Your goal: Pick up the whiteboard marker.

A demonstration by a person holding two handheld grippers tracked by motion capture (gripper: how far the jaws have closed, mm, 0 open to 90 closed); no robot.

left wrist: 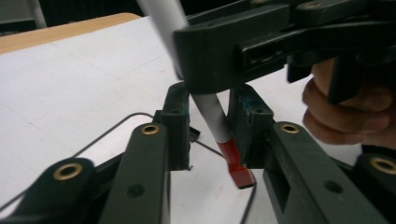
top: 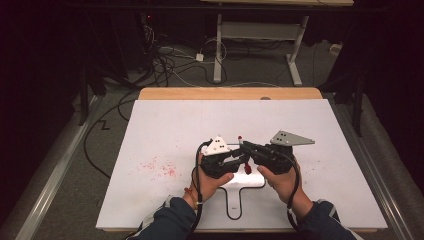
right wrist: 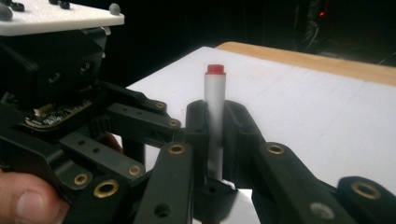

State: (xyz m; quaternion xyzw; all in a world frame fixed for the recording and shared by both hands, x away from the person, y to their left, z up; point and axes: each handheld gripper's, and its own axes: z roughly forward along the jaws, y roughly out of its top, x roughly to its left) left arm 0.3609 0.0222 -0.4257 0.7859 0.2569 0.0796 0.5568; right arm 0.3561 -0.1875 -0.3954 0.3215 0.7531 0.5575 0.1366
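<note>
Marker (right wrist: 215, 121) stands clamped in the right hand-held gripper (right wrist: 214, 140) above the near surface (top: 150, 135); the left hand-held gripper (left wrist: 208, 135) brackets its red cap (left wrist: 233, 158) and should squeeze squarely before pulling straight off

We counted one marker (right wrist: 214, 121), two grippers (left (top: 239, 159), right (top: 248, 148)), one wire-outlined board (top: 235, 197) at six o'clock, and one table (top: 165, 125).
</note>
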